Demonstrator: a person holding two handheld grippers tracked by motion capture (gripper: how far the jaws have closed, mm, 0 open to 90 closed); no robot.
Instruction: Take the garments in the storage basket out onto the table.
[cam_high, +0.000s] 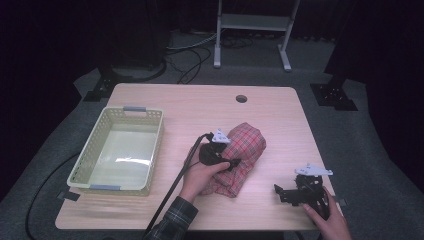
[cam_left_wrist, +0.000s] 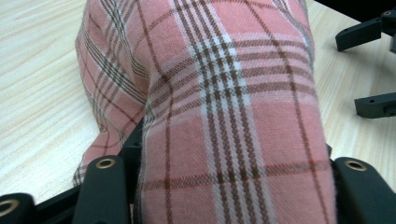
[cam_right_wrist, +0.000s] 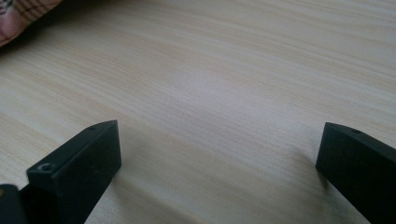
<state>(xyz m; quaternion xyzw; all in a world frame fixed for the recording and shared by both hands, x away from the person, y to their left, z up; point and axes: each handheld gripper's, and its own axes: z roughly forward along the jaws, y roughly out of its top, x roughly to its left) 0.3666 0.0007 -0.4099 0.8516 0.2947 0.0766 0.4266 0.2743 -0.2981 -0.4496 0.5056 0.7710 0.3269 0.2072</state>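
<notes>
1. Dark flooring with cables surrounds a pale wooden table; a cream perforated basket stands on it, well to the left of the cloth.
2. Landmark: a bunched red plaid cloth lies on the table near its middle.
3. Left gripper rests against the cloth's near-left edge. Its own view shows plaid fabric draped between and over the two jaws, which stand moderately apart; whether the pads press on the fabric cannot be told, since the folds hide them.
4. Right gripper sits on the table to the near-right of the cloth, apart from it, jaws spread with nothing between them.
5. Step in hand, as a judgement: handling the cloth, probably towards the basket. The next move calls for a firm pinch on a thick fold before any lift.
6. Views compared: the high view gives the layout of basket, cloth and both hands; the left gripper view adds the weave and the right gripper's jaw tips beyond the cloth; the right gripper view shows bare wood grain and a cloth corner at top left.
</notes>
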